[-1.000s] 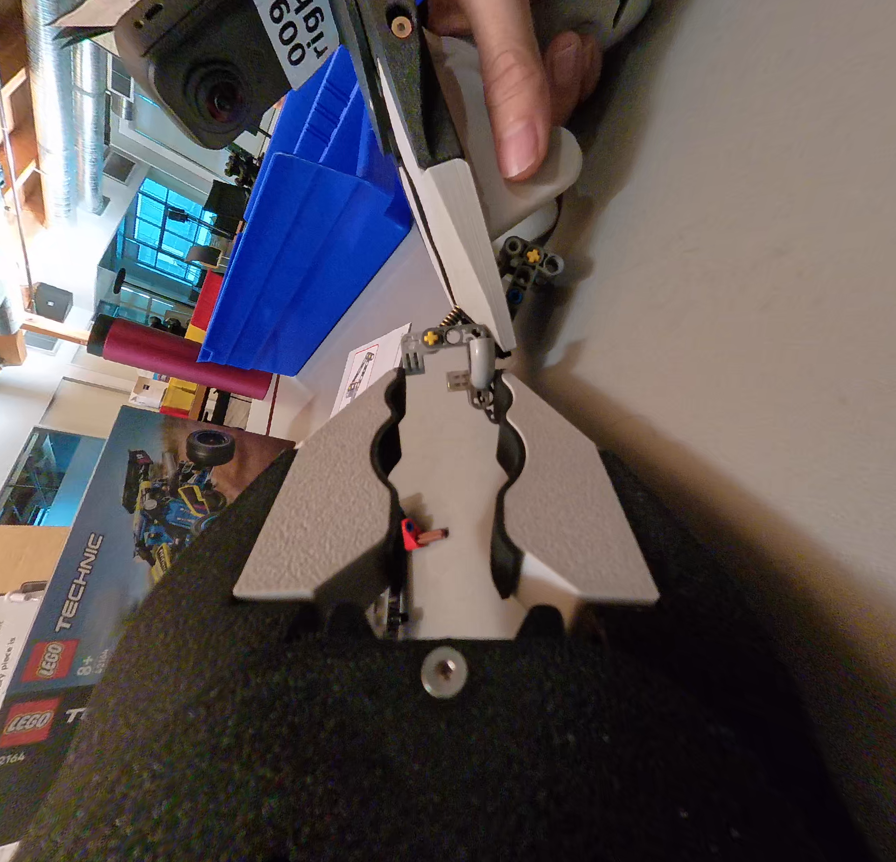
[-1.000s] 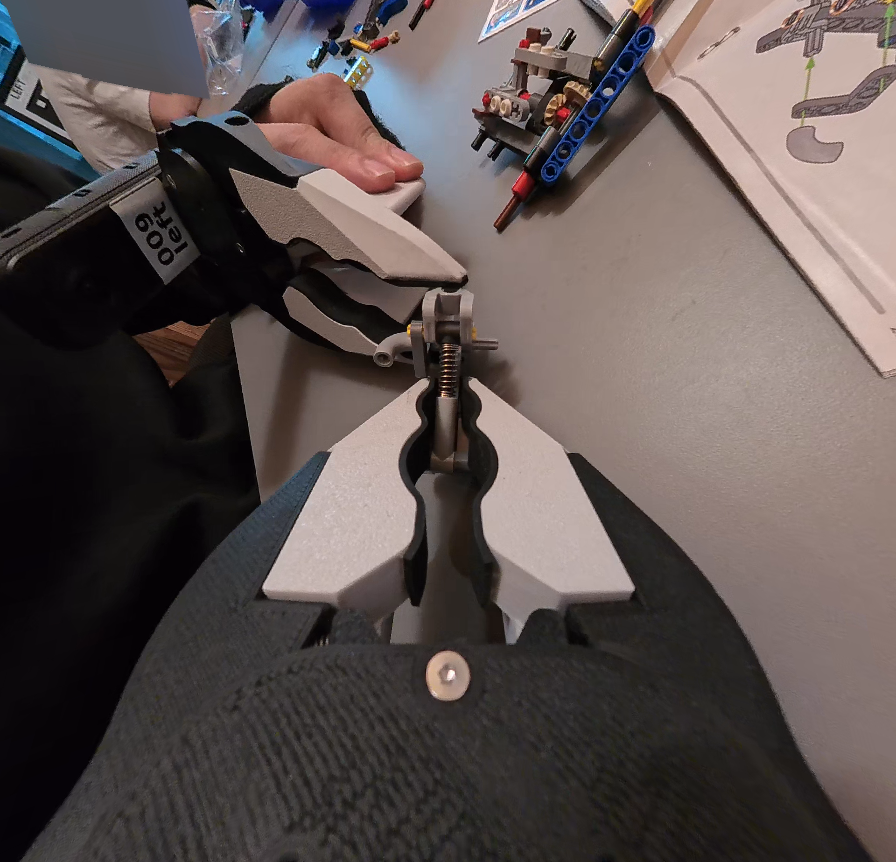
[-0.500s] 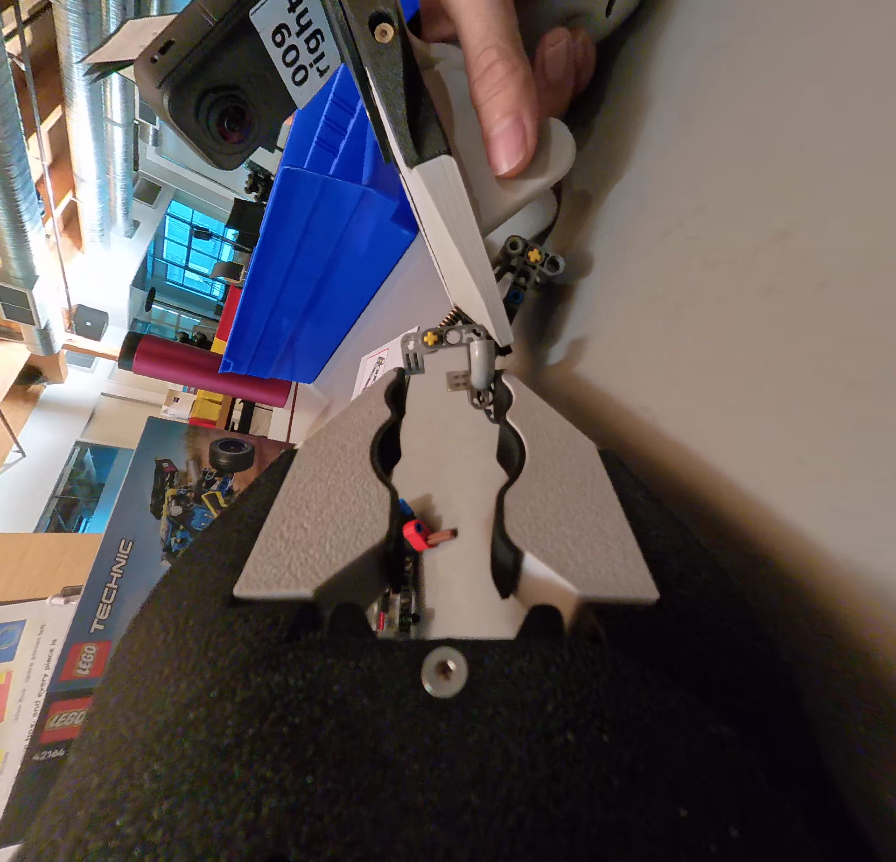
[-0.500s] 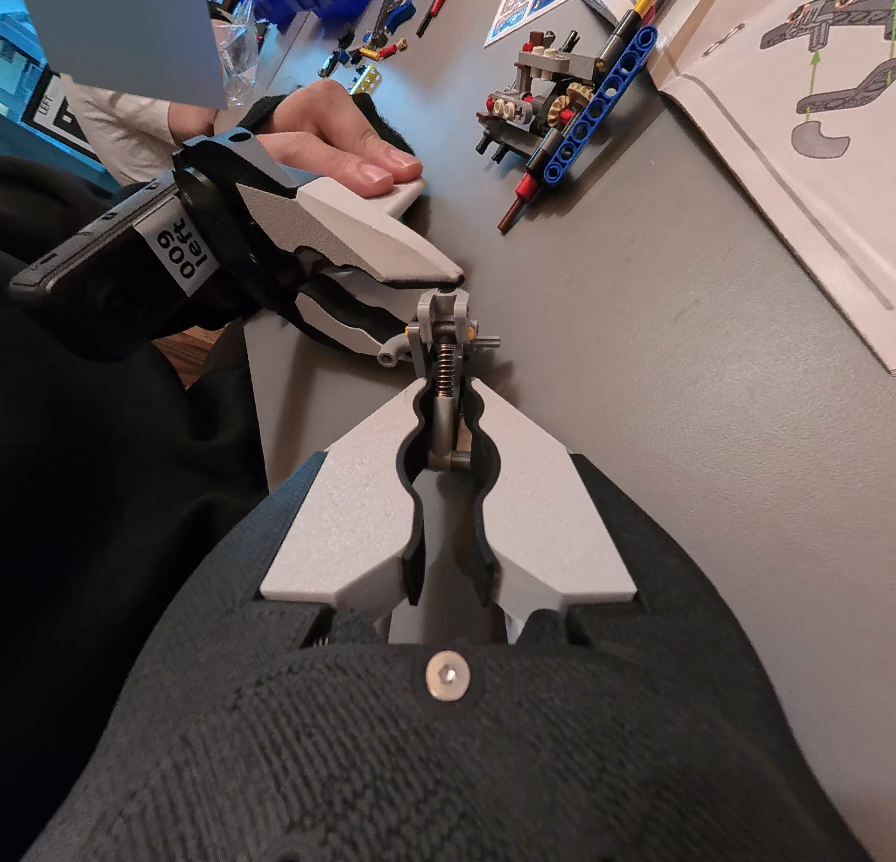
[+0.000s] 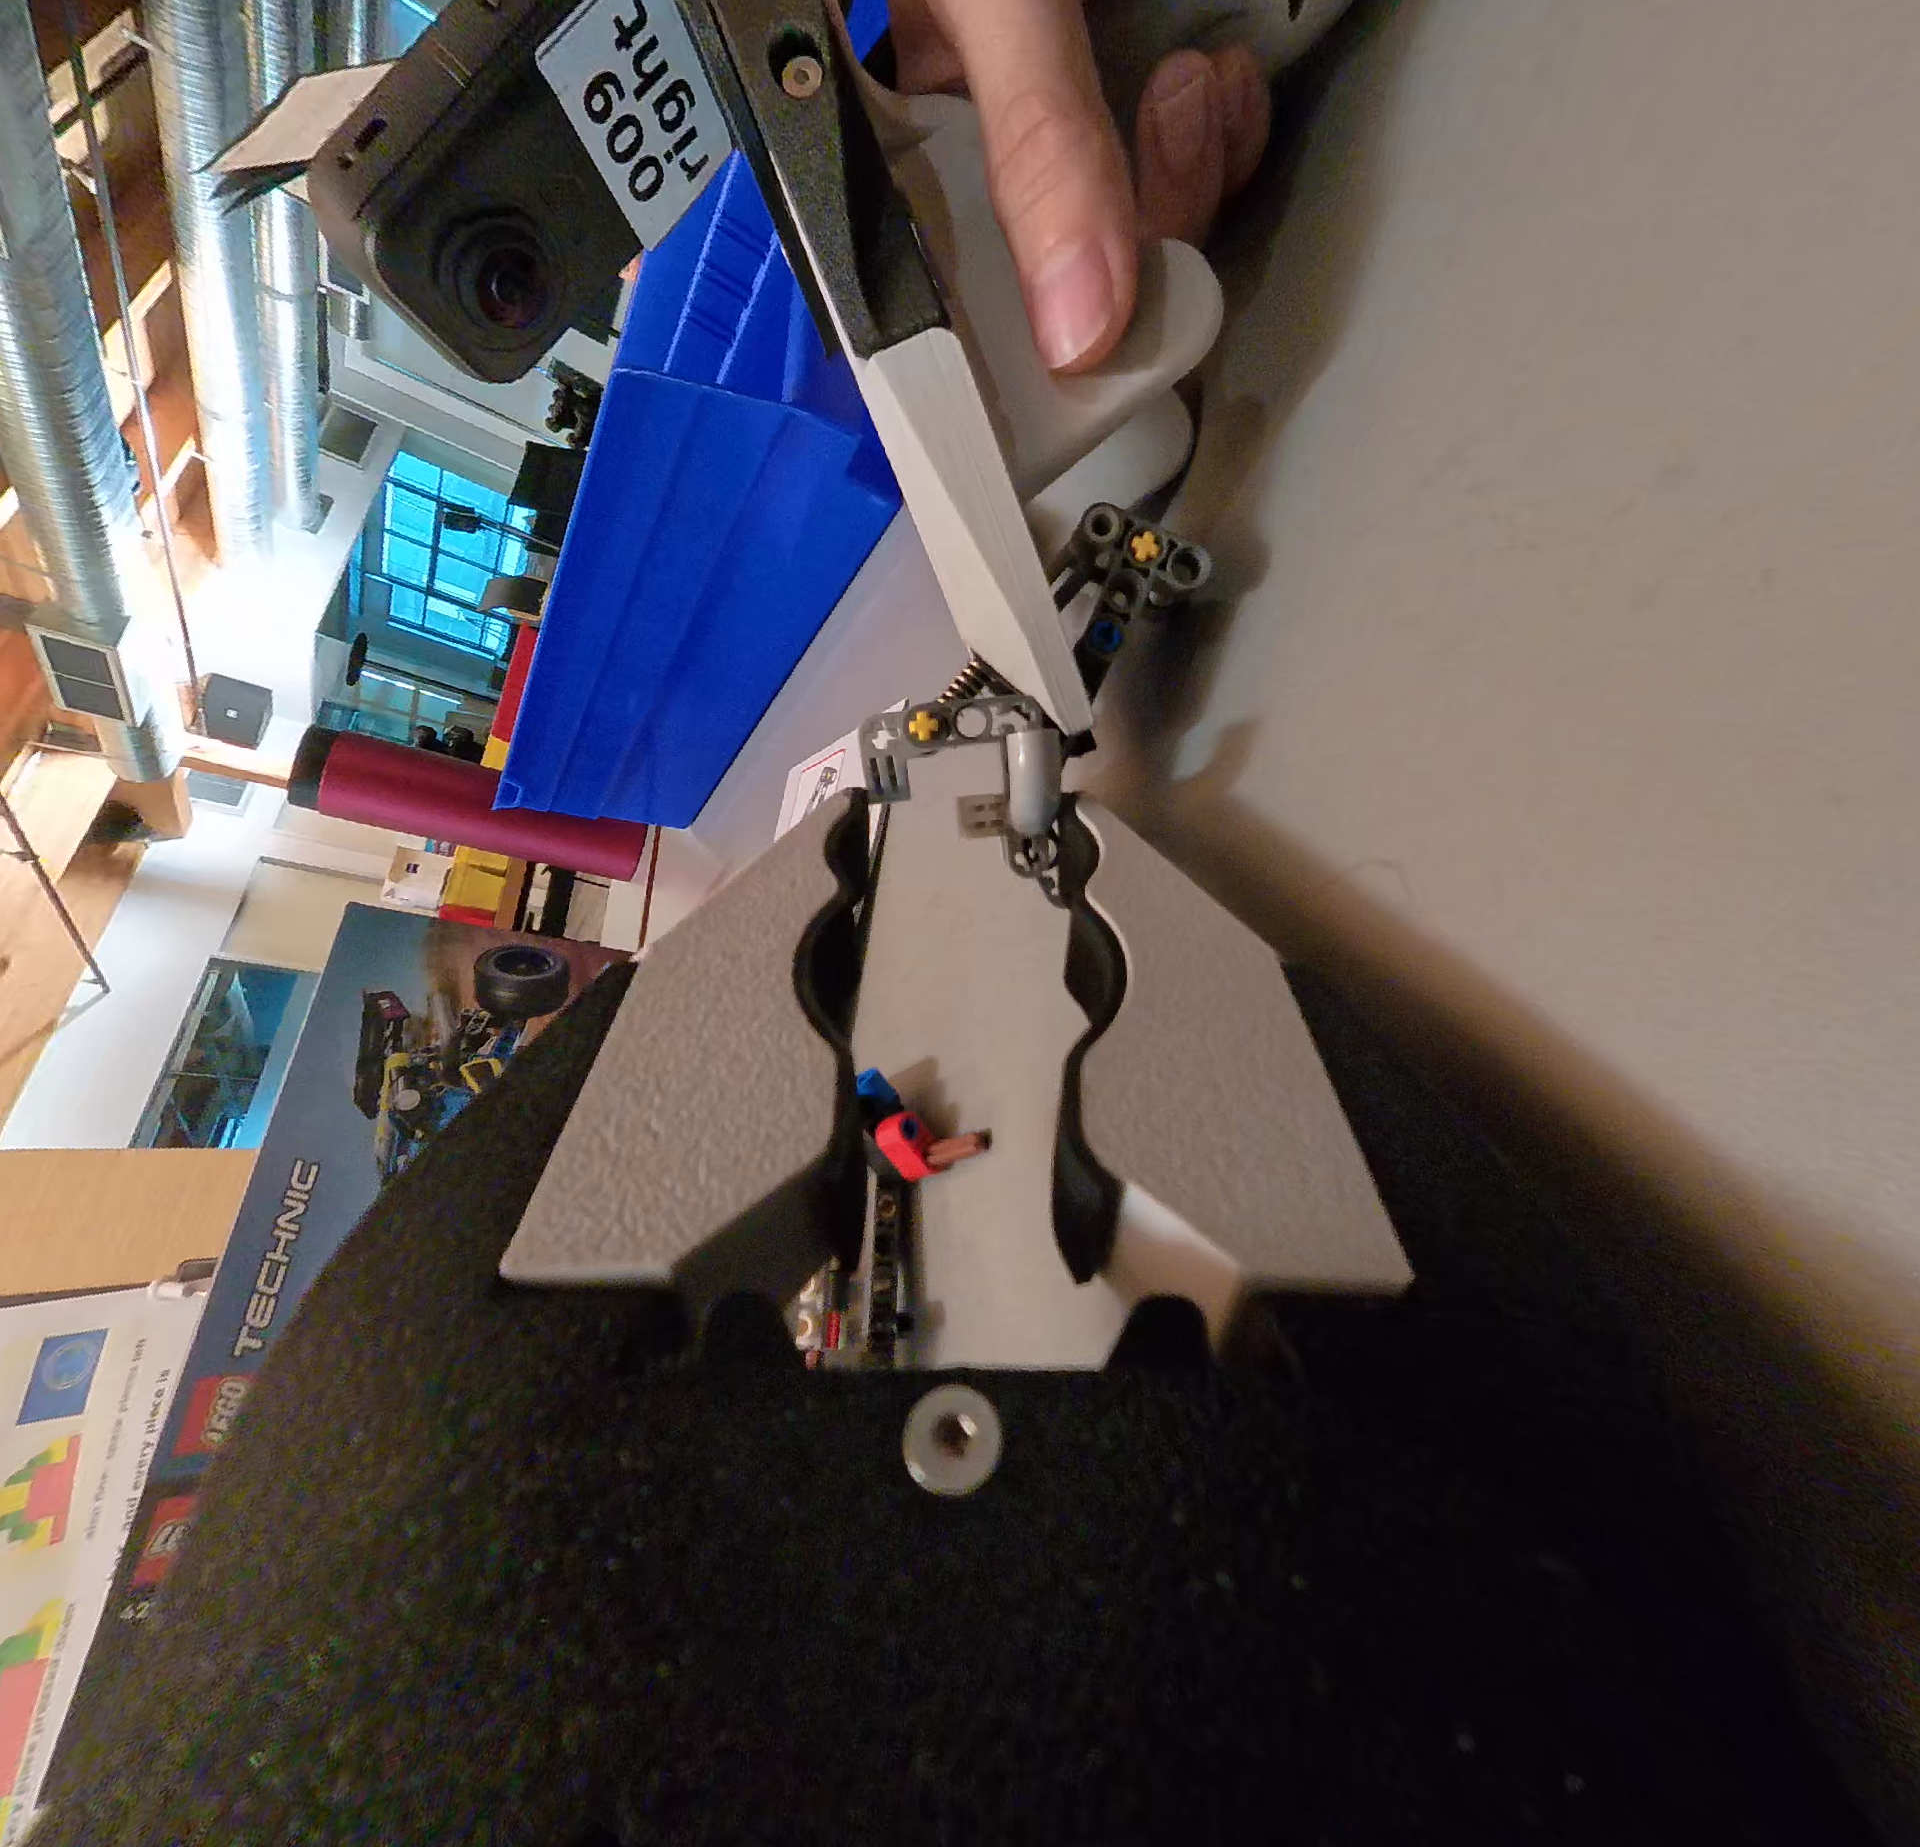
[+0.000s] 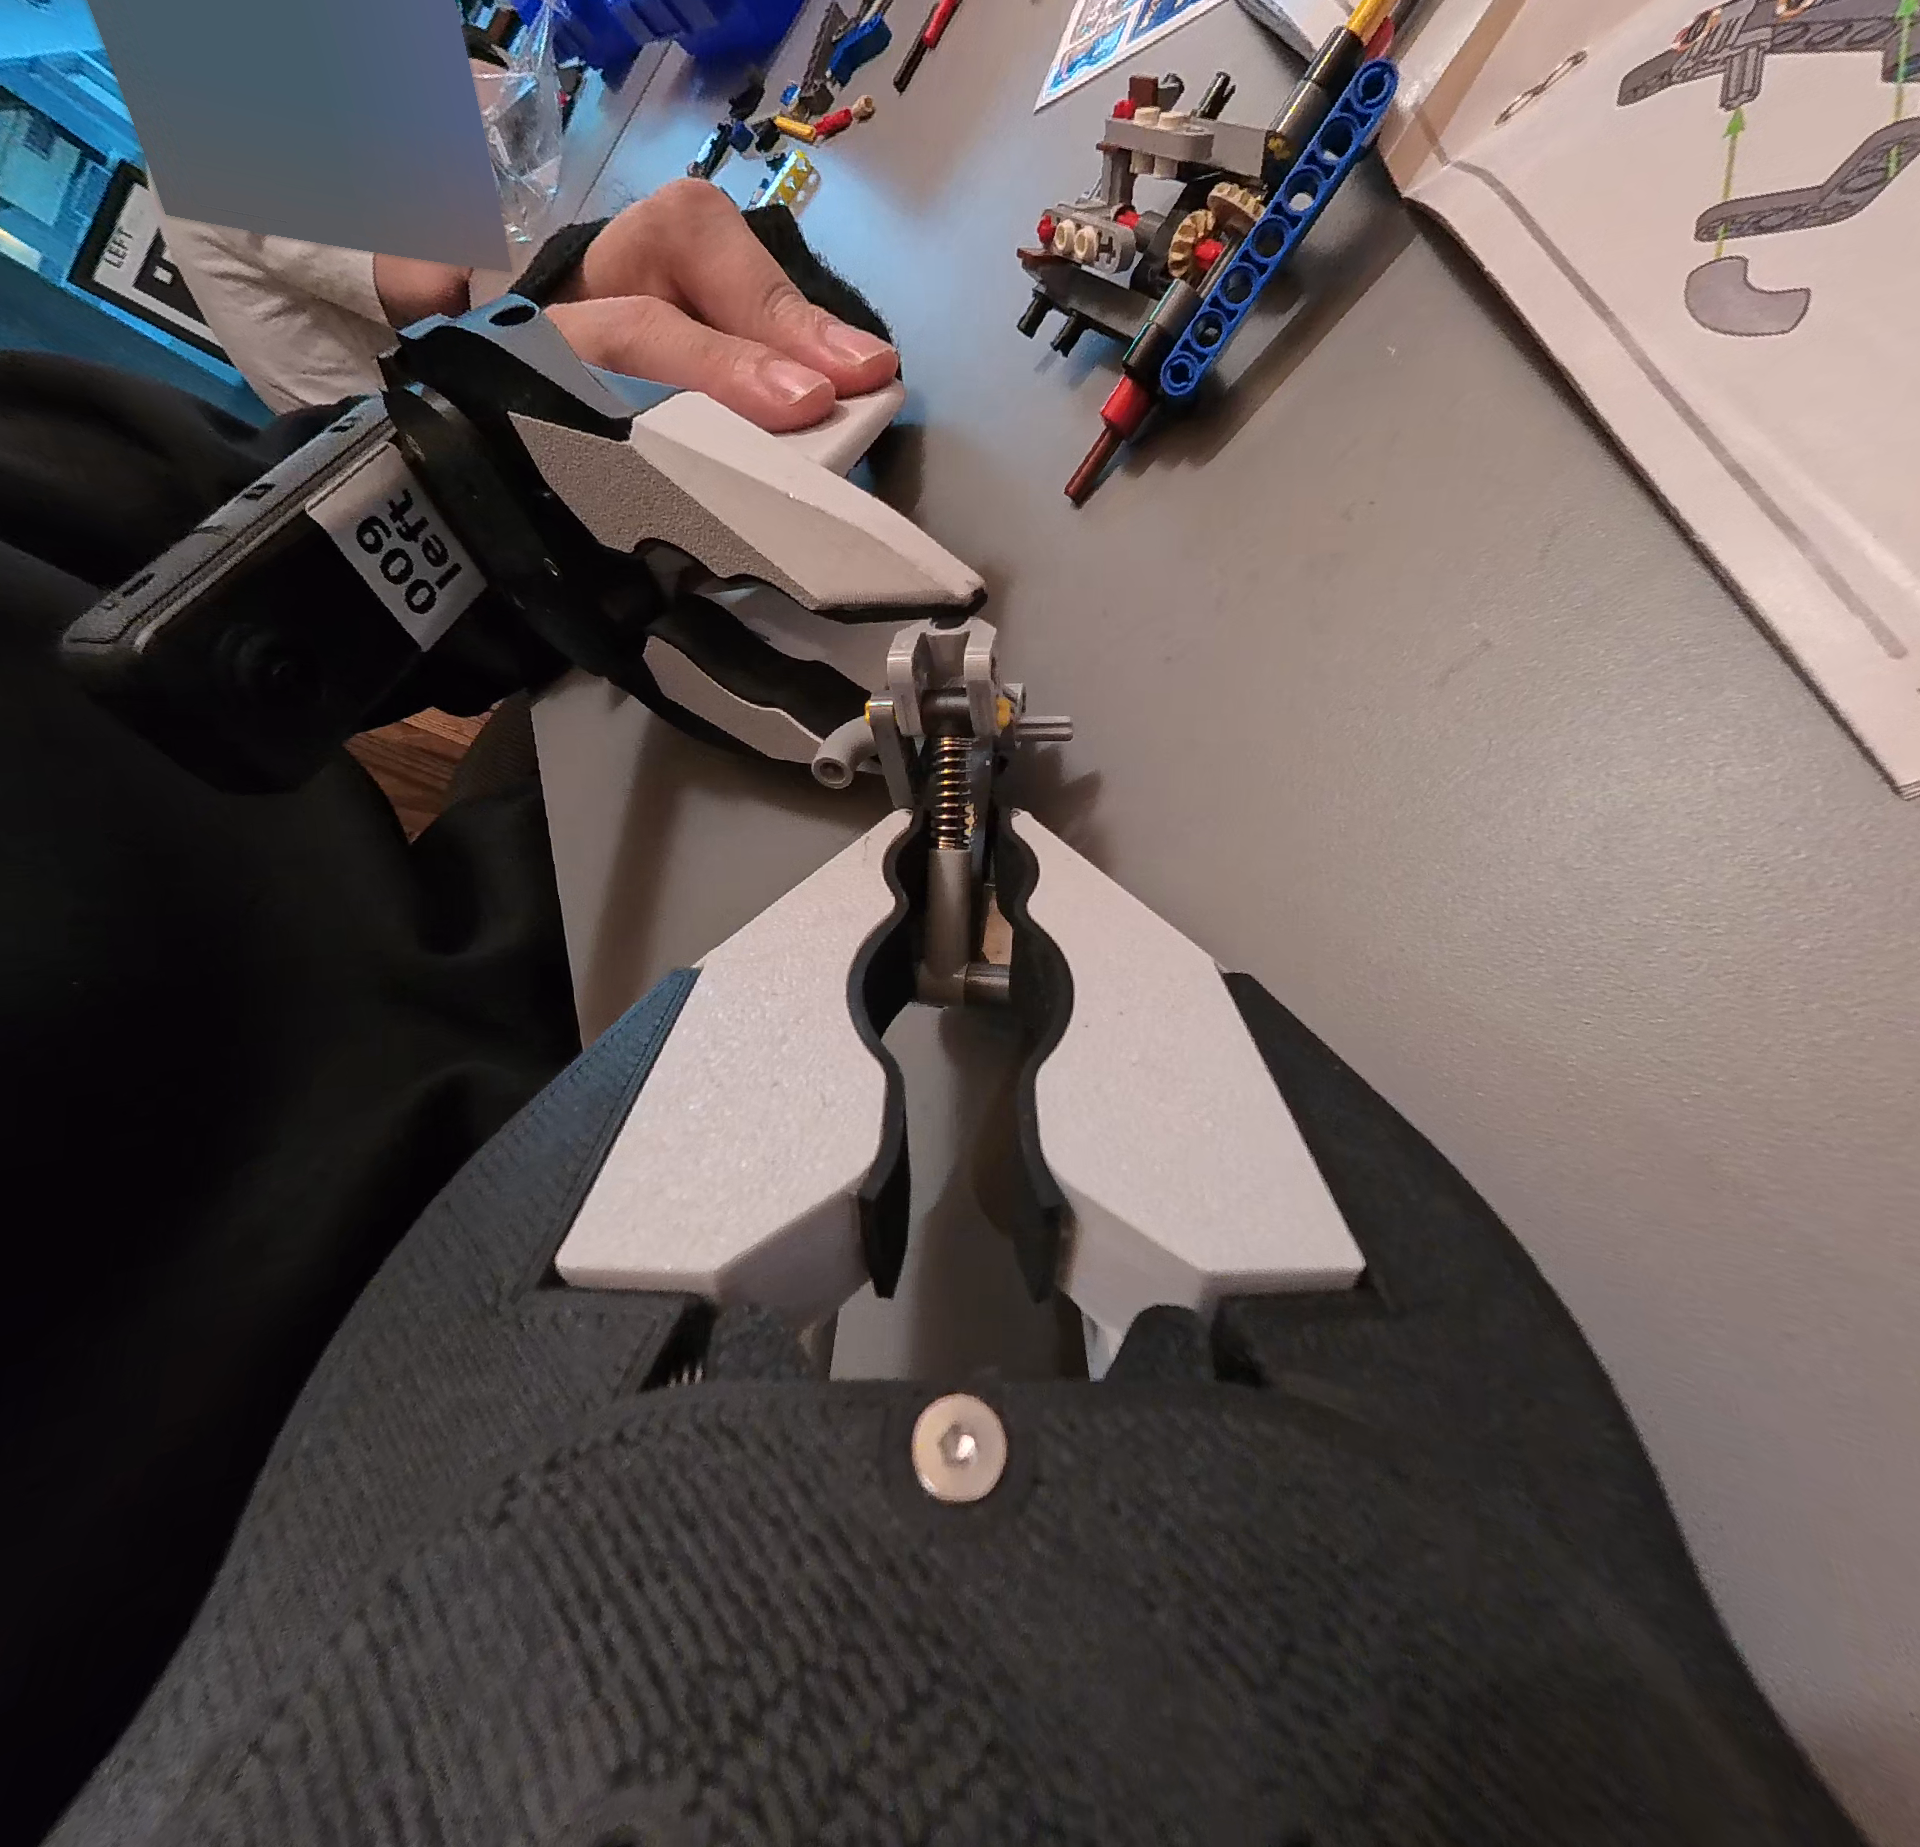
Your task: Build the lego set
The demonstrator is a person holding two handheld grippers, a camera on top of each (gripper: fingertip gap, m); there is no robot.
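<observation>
While the grey bench [image 6: 1455, 758] takes up most of the right wrist view, the action sits dead centre. Going left to right there: at about 9 o'clock the left tongs [image 6: 940, 618] come in sideways, a hand [image 6: 717, 322] on top, and the tips are just above and beside the top of the shock absorber piece [image 6: 948, 758]. Can't tell from that view whether they're pinching anything. In the left wrist view the left tongs [image 5: 971, 810] have a clear gap between the jaws, so open, with a small grey curved part [image 5: 1029, 779] right at the 1 o'clock fingertip; hard to say if it touches.

Dead centre, the right tongs [image 6: 961, 841] are clamped on the shock absorber piece, spring showing just past the tips, grey bracket on top pointing to 12 o'clock.

Up at 1 o'clock lies a half-built assembly [image 6: 1153, 208] with a blue beam [image 6: 1278, 228], well apart from the tongs. Far right, at 2 o'clock, the open instruction booklet [image 6: 1662, 291] lies flat. Loose bits [image 6: 831, 114] are scattered at 11 o'clock.
</observation>
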